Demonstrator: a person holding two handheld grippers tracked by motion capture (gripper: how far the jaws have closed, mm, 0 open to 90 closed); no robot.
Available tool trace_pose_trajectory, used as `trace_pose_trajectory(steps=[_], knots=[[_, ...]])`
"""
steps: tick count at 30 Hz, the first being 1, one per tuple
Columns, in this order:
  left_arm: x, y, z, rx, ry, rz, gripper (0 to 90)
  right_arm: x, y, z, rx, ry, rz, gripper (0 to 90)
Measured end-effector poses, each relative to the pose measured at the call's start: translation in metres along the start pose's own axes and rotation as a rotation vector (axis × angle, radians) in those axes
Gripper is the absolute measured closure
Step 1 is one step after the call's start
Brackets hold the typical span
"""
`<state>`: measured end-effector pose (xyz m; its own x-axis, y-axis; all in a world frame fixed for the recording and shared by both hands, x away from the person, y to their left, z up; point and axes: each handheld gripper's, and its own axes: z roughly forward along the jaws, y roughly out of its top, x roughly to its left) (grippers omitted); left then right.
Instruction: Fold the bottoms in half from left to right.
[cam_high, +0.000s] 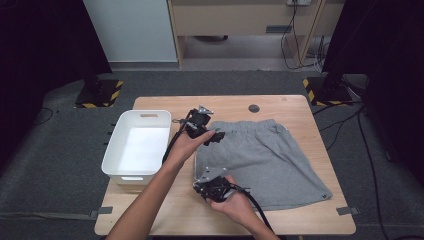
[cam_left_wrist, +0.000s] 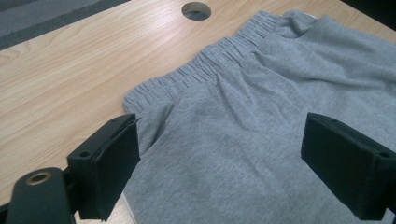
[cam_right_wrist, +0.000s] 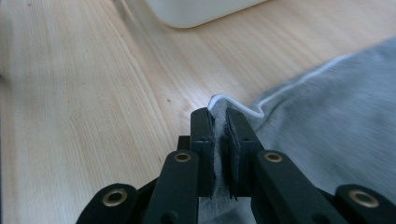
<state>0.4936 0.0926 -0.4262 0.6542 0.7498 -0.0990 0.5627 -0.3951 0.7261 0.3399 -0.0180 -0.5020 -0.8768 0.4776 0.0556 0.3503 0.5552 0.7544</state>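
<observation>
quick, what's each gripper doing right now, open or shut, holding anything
Left gripper: open, jaws wide apart over the grey shorts near the waistband, holding nothing.
Right gripper: shut on the hem corner of the shorts.

Right gripper (cam_right_wrist: 218, 122) jaws pinch the grey shorts' (cam_right_wrist: 327, 126) hem above the table (cam_right_wrist: 93, 93).

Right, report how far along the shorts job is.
Done: grey shorts lie spread flat on the table. In hand: right gripper is pinched on the hem corner; left gripper hangs open over the waistband end. Left: closing on the waistband, any folding; white bin holds nothing.
</observation>
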Motion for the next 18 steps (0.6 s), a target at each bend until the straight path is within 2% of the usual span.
trace_pose_trajectory(steps=[2,5,6,7,9,12,15,18], knots=[[0.000,0.000,0.006,0.002,-0.018,-0.012,11.3,-0.003,-0.003,-0.007,-0.005,0.005,0.011,83.4],[0.003,0.000,0.012,0.011,0.013,-0.006,13.0,-0.004,-0.008,-0.015,-0.011,-0.002,0.008,83.4],[0.005,0.000,0.014,0.014,0.036,-0.001,14.0,-0.005,-0.010,-0.018,-0.012,-0.002,0.006,83.4],[0.006,0.000,0.015,0.014,0.038,-0.004,15.4,-0.006,-0.011,-0.021,-0.015,-0.004,0.009,83.4],[0.009,-0.001,0.018,0.016,0.038,-0.024,18.6,-0.010,-0.013,-0.027,-0.020,-0.010,0.014,83.3],[0.014,-0.001,0.020,0.004,0.068,-0.020,26.1,-0.015,-0.014,-0.035,-0.023,-0.013,0.012,83.3],[0.018,-0.001,0.020,-0.017,0.081,-0.031,32.0,-0.019,-0.016,-0.042,-0.035,-0.016,0.014,83.2],[0.023,-0.001,0.024,-0.013,0.102,-0.026,39.4,-0.021,-0.019,-0.046,-0.035,-0.016,0.015,83.1]])
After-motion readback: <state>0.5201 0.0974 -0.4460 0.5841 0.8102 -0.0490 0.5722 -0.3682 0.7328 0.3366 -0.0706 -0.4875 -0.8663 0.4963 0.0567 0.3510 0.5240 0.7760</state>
